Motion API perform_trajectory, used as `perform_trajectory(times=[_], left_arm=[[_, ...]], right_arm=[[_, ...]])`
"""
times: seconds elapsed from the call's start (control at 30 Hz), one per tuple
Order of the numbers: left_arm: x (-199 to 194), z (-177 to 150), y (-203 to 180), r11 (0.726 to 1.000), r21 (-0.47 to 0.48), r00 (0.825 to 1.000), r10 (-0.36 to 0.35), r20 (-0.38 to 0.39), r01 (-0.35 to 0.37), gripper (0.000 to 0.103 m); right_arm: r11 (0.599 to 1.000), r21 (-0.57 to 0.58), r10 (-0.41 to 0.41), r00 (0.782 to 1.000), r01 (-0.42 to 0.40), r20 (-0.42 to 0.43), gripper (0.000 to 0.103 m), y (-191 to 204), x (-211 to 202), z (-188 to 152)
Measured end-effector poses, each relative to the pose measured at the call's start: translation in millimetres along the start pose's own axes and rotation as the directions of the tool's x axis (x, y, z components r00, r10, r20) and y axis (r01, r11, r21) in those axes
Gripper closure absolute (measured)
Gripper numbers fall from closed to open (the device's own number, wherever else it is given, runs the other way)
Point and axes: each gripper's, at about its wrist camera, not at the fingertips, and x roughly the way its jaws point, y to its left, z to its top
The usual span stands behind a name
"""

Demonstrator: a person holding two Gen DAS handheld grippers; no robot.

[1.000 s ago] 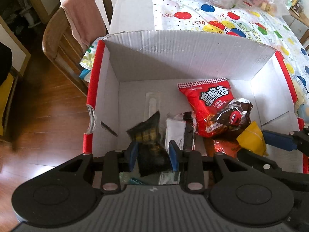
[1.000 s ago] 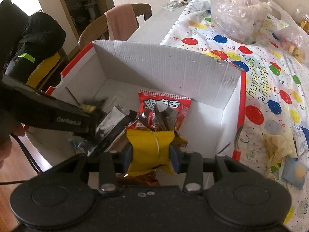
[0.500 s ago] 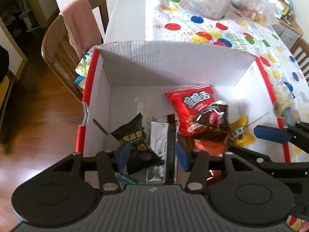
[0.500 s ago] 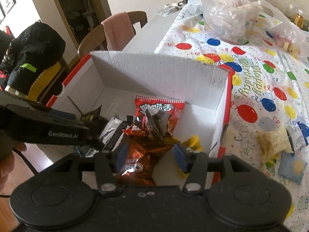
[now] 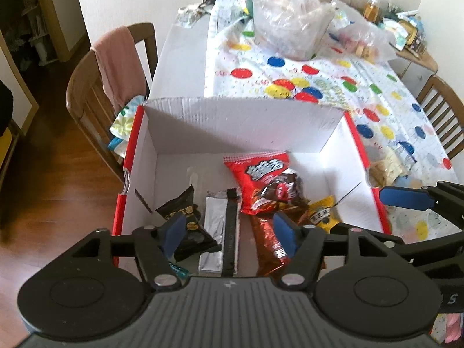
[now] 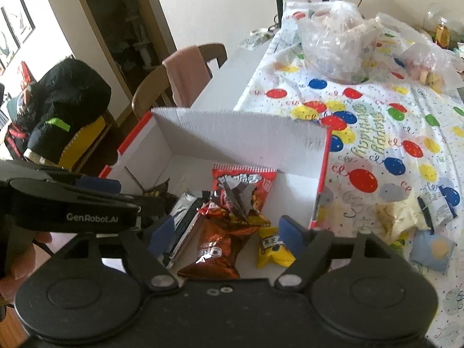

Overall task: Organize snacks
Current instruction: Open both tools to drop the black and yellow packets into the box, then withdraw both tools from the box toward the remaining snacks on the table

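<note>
A white cardboard box (image 5: 240, 127) with red edges stands at the table's near end. Inside lie a red packet (image 5: 261, 174), a brown candy packet (image 5: 278, 194), a black packet (image 5: 185, 217), a silver packet (image 5: 216, 232), a copper-brown packet (image 6: 214, 246) and a yellow packet (image 6: 274, 246). My left gripper (image 5: 229, 229) hovers above the black and silver packets with its jaws opening and nothing pressed between them. Above the copper-brown and yellow packets, my right gripper (image 6: 226, 232) is also opening, and its pads touch no packet. Each gripper shows at the edge of the other's view.
Loose snack packets (image 6: 400, 217) lie on the dotted tablecloth right of the box (image 6: 237, 139). Clear plastic bags (image 6: 333, 46) sit farther back. A wooden chair with a pink towel (image 5: 113, 61) stands left of the table, and a second chair (image 5: 443, 110) stands at the right.
The left gripper let go of the black packet and the right let go of the yellow one. Both packets now lie in the box. Both grippers rose, pulled back and widened.
</note>
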Motion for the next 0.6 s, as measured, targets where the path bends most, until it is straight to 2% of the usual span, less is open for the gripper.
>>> perform_trajectory(times=[0.13,0.27,0.6], left_arm=[[-11.5,-1.2,-9.9,1.0,0.003,0.999,-0.012,0.036,0.012,0.031],[-22.0,-4.3,-21.5,1.0,0.005,0.997,-0.025,0.073,0.025,0.031],[-43.1,-13.6,-73.2,0.999,0.016,0.984,-0.041,0.176,0.038,0.03]], right_arm=[[1.0,0.002,0.017,0.999,-0.017,0.03,0.018,-6.7,-14.6,-0.3],[1.0,0.0,0.029,0.997,-0.029,0.073,0.006,-14.1,-31.8,-3.2],[0.999,0.012,0.047,0.989,-0.049,0.14,0.002,-50.6,-74.5,-14.7]])
